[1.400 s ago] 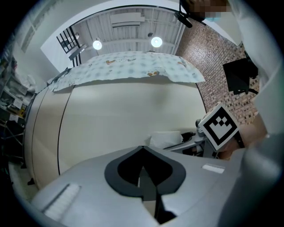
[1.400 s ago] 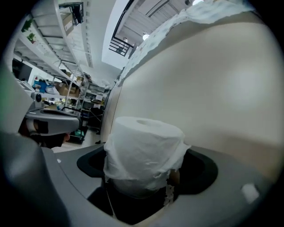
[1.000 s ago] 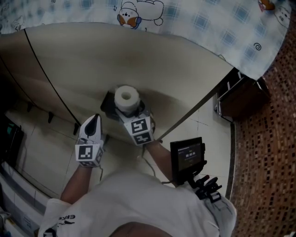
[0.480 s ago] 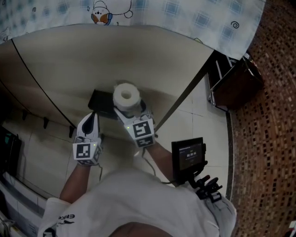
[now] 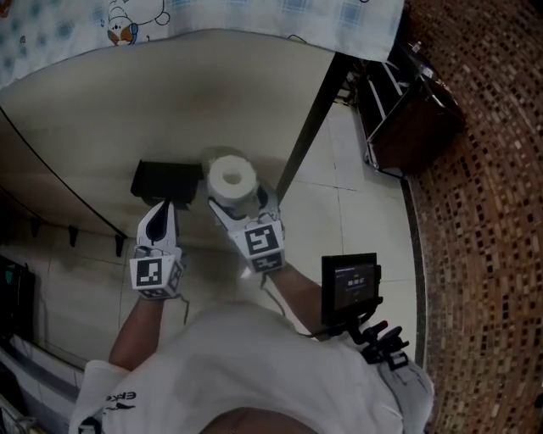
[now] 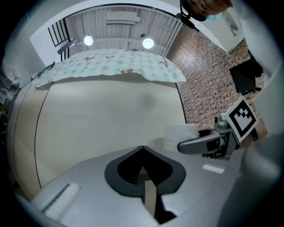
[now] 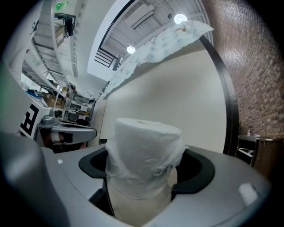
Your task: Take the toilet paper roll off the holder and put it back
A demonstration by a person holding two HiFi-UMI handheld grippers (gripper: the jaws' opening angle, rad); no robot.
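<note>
In the head view my right gripper [image 5: 238, 203] is shut on the white toilet paper roll [image 5: 232, 180], which stands upright between its jaws. The roll hangs just right of the black holder [image 5: 165, 180] on the beige wall and is clear of it. In the right gripper view the roll [image 7: 146, 150] fills the gap between the jaws, its loose outer sheet wrinkled. My left gripper [image 5: 162, 212] is shut on nothing, its tip just below the holder. In the left gripper view the closed jaws [image 6: 144, 156] face the bare wall, with the roll [image 6: 179, 135] off to the right.
A patterned cloth [image 5: 254, 17] hangs over the top of the beige wall panel [image 5: 102, 110]. A dark post [image 5: 310, 127] runs down beside the roll. At the right are a dark cabinet [image 5: 407, 119] and a brown mosaic surface [image 5: 484, 254]. A small screen [image 5: 349, 284] sits by my right arm.
The roll in my right gripper has come away from the black holder and now hangs to its right. The head view has swung, so the wall and cloth have shifted left.
</note>
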